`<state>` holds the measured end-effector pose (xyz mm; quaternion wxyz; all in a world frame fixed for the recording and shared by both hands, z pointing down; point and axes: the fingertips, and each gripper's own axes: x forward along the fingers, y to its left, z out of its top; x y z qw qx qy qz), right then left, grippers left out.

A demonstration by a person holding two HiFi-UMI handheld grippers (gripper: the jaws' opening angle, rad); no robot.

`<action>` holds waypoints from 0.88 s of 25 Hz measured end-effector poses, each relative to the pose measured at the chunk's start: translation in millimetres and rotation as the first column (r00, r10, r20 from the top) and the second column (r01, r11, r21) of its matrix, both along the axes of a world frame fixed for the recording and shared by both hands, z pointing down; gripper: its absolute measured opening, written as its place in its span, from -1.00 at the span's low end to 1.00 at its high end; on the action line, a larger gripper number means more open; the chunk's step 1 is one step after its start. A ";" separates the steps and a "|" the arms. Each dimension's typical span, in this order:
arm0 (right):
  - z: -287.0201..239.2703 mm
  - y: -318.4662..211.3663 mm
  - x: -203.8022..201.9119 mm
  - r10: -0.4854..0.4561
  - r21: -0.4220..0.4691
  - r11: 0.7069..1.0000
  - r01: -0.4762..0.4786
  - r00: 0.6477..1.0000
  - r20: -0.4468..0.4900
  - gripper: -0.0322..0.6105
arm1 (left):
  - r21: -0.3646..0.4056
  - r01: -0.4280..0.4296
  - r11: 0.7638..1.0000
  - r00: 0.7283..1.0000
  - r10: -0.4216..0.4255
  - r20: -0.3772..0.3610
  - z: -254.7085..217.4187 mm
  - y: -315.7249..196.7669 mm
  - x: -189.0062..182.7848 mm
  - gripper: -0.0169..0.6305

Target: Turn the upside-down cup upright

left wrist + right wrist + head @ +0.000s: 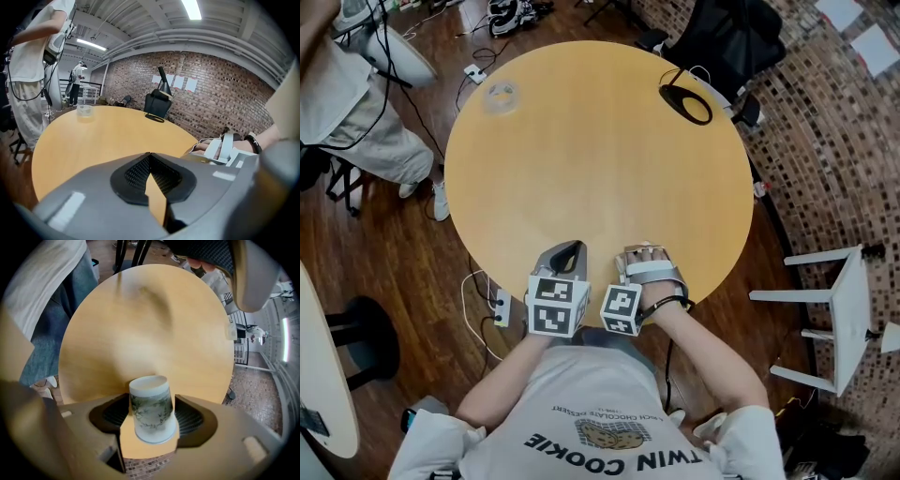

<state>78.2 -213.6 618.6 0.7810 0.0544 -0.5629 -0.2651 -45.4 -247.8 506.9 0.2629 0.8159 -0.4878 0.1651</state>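
A white paper cup [151, 409] with a green leaf print sits between the dark pads of my right gripper [150, 416], which is shut on it. That view is turned over, with the table above and brick below; the cup's narrow end points at the tabletop. In the head view the right gripper [642, 274] is at the near table edge under a hand with white straps, and the cup is hidden. Just to its left, my left gripper [566, 255] rests beside it, jaws shut [149, 155] with nothing in them.
The round wooden table [600, 159] carries a small clear container [500, 96] at the far left and a black oval ring [686, 101] at the far right. A person [352, 103] stands left of the table. A white stool [839, 309] stands to the right.
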 end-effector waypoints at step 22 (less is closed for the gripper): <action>-73.1 -21.6 21.4 0.554 -0.351 0.824 -0.444 0.501 0.665 0.02 | 0.006 -0.030 1.000 0.999 0.030 0.023 -2.8 -5.5 31.9 -0.93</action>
